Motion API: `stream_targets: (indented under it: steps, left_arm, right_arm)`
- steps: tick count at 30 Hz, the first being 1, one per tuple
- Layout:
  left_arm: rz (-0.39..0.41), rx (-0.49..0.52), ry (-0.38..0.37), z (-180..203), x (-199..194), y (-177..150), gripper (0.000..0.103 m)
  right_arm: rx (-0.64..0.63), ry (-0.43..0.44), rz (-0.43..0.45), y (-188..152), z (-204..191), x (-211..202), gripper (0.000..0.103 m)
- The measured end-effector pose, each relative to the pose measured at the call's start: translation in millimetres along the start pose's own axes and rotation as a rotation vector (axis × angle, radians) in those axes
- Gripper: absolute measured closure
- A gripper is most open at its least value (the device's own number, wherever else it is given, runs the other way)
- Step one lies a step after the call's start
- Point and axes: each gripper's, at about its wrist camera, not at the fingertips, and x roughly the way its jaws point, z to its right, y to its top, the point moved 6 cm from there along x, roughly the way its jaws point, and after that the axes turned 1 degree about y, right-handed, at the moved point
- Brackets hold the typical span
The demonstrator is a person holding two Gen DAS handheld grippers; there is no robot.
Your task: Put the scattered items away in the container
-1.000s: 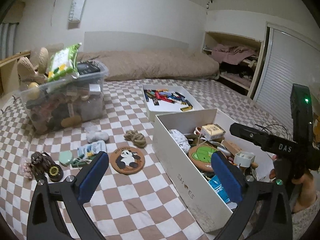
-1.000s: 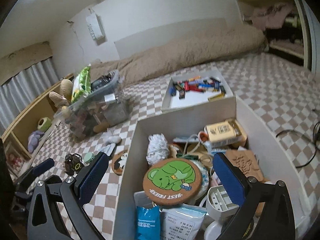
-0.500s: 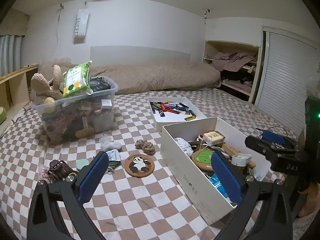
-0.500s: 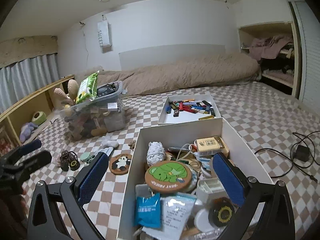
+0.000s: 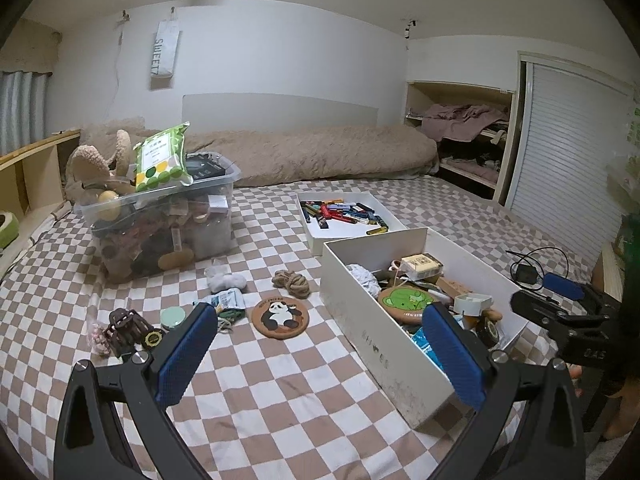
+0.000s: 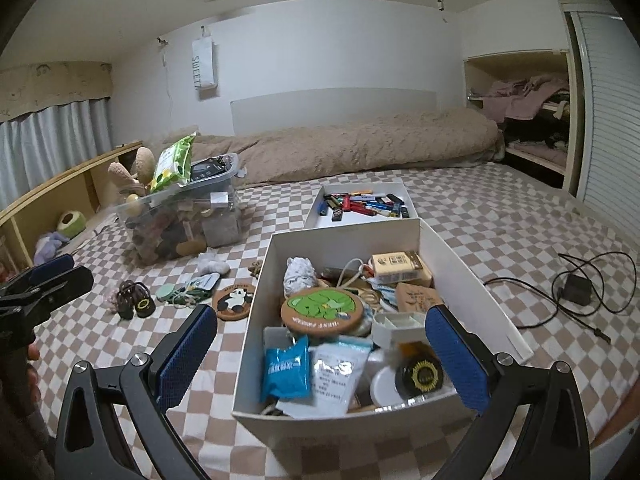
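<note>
On the checkered bed (image 5: 280, 392), both my jaws gape empty: left gripper (image 5: 320, 352) faces the panda coaster (image 5: 280, 317); right gripper (image 6: 320, 356) hangs over the crowded white box (image 6: 472, 280).

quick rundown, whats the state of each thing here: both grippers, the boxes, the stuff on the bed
left gripper: open, empty
right gripper: open, empty
white shoebox: lidless, crowded with items
green frog coaster: in shoebox, on top of the pile
panda coaster: flat on the bedspread, outside the shoebox
rope knot: on bedspread, outside
brown hair claw: on bedspread, outside
clear plastic bin: overfull, no lid
shallow white tray: holds lighters
</note>
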Motion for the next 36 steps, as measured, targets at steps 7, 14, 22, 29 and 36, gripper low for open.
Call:
stream_targets:
  steps: [7, 14, 22, 29, 36]
  left_arm:
    - [0.008, 0.000, 0.014, -1.5, -9.6, -2.6, 0.000]
    - [0.022, 0.030, 0.007, 5.0, -17.0, -5.9, 0.000]
    - [0.039, 0.049, 0.018, 10.5, -22.8, -4.9, 0.000]
    - [0.032, 0.054, 0.008, 12.8, -21.9, -8.4, 0.000]
    - [0.028, 0.038, -0.032, 14.4, -21.3, -8.6, 0.000]
  right_arm:
    - [-0.020, -0.014, 0.022, -6.1, -2.5, -19.4, 0.000]
    - [-0.046, -0.036, 0.027, -7.6, -5.1, -32.7, 0.000]
    - [-0.063, -0.050, 0.013, -8.8, -7.0, -34.8, 0.000]
    - [-0.059, -0.047, 0.011, -10.1, -6.4, -35.2, 0.000]
    - [-0.049, -0.049, 0.007, -11.3, -4.6, -34.6, 0.000]
